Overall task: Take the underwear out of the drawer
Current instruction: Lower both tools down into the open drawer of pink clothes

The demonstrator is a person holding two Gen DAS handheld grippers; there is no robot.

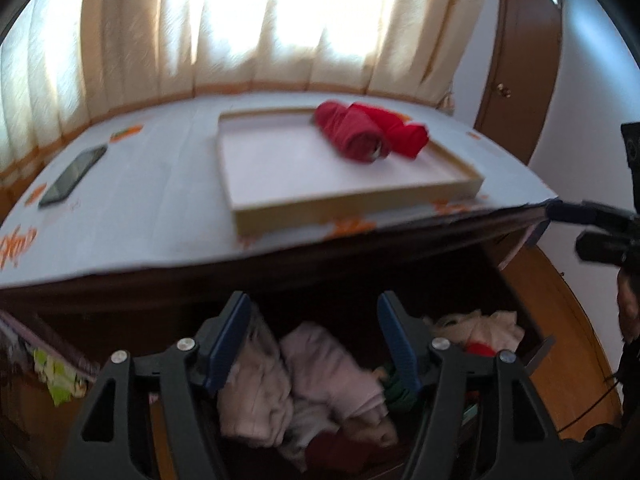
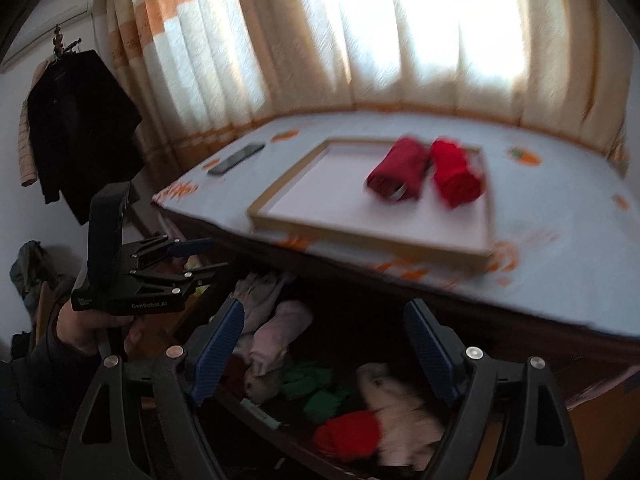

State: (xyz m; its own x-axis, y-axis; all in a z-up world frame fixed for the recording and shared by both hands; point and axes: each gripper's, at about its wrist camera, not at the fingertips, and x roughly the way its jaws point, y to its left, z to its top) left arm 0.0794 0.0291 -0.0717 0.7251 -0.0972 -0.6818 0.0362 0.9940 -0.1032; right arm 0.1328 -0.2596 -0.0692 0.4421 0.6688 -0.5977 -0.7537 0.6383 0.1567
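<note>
Left hand-held gripper [image 1: 314,344] open, empty, over open drawer [image 1: 532,344]; right hand-held gripper [image 2: 324,350] likewise open; underwear [image 2: 347,436] rolled in drawer; two red rolls [image 1: 370,130] in tray [image 1: 352,208] on table [image 1: 140,208]

Drawer contents: your left wrist view smears the pale folded pieces [image 1: 320,364] in the drawer [image 1: 516,268]; you cannot tell which are underwear.
Drawer front: cut off by the lower edge in both views.
Red rolls: the two on the tray [image 2: 304,196] are blurred; the darker roll [image 2: 400,168] has a small pale patch you cannot identify.
Right gripper [image 1: 568,226]: cropped at your left view's right edge, its jaw gap unreadable there.
Phone [image 1: 74,174]: screen dark, details too soft.
</note>
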